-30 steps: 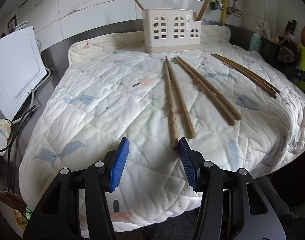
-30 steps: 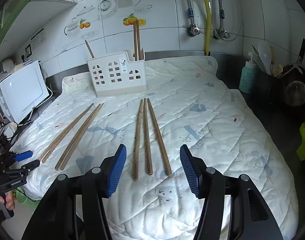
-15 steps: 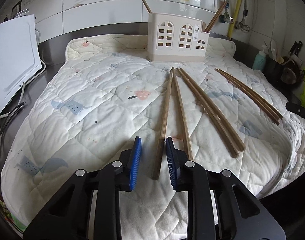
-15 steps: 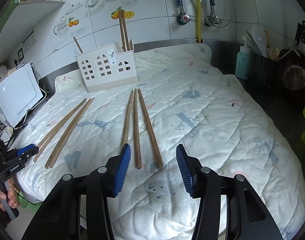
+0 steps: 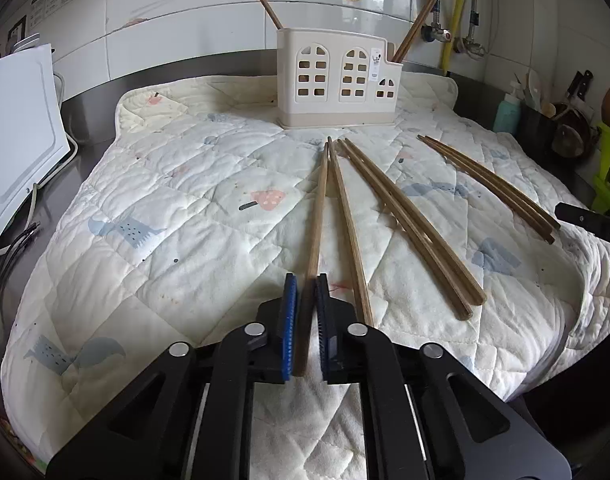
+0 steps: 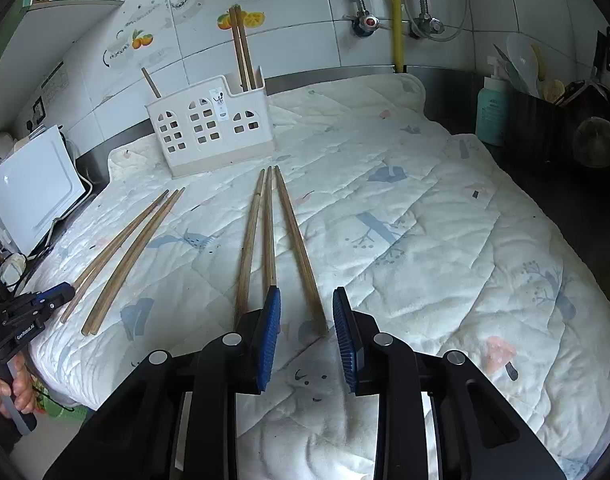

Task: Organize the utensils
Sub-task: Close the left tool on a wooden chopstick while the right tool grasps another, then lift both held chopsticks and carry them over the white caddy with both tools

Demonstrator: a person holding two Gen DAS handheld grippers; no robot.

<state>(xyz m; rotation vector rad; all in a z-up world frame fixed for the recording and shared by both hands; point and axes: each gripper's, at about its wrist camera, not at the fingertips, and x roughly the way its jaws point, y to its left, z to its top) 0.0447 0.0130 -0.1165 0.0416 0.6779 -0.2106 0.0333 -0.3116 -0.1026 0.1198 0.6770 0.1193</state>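
Chopsticks (image 5: 409, 216) mostly lie loose on the quilt (image 5: 177, 248), few in the holder (image 5: 337, 80); left gripper (image 5: 305, 320) pinches one chopstick (image 5: 315, 236); right gripper (image 6: 307, 332) gapes around another.

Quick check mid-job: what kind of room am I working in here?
Most likely a home kitchen: tiled wall with water valves, a white utensil caddy holding chopsticks, and a dish-soap bottle beside cookware on the counter.
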